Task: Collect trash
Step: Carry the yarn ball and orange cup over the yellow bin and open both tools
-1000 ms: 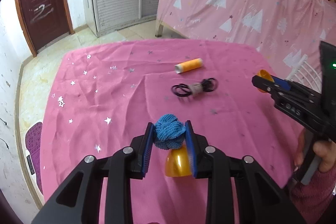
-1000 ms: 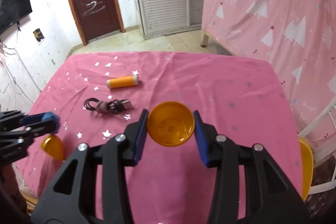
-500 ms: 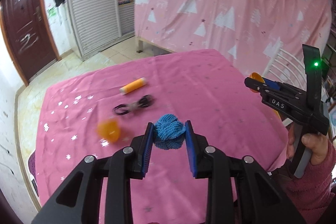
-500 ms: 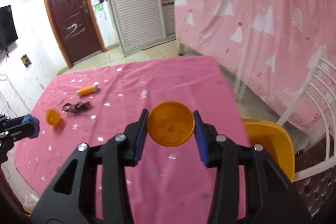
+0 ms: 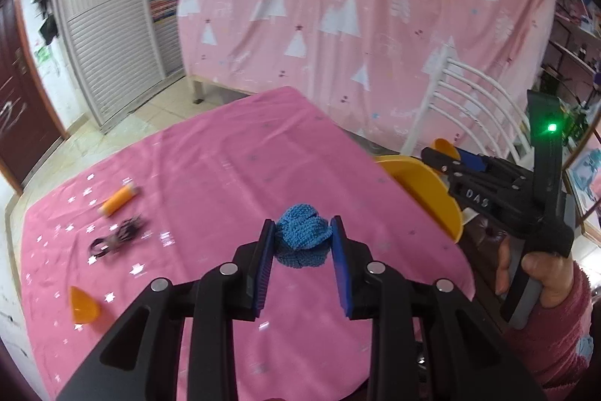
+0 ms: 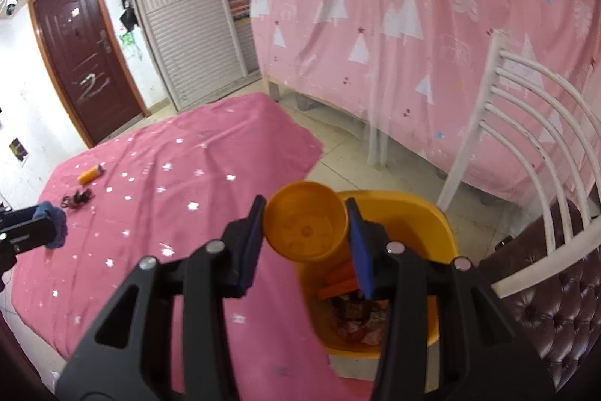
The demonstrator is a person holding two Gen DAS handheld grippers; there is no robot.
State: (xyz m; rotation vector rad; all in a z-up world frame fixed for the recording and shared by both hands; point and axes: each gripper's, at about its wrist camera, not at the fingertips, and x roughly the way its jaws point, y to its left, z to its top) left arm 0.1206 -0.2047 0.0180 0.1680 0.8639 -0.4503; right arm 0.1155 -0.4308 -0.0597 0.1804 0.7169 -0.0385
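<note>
My left gripper (image 5: 302, 243) is shut on a blue knitted ball (image 5: 302, 237) and holds it above the pink table (image 5: 225, 153). My right gripper (image 6: 305, 230) is shut on an orange cup (image 6: 305, 226) and holds it over the near rim of the yellow bin (image 6: 443, 235), which holds some trash. The bin also shows in the left wrist view (image 5: 424, 186), with the right gripper (image 5: 445, 153) above it. An orange tube (image 5: 118, 200), a black cable bundle (image 5: 116, 237) and an orange cup half (image 5: 83, 305) lie on the table.
A white chair (image 6: 533, 138) with a dark padded seat stands right of the bin. A pink tree-print sheet (image 6: 413, 6) hangs behind. A brown door (image 6: 86, 62) and white shutters are at the back left.
Both grippers have swung right with their loads. My right gripper has gone from over the table to over the yellow bin. The table items have slid to the left of both views.
</note>
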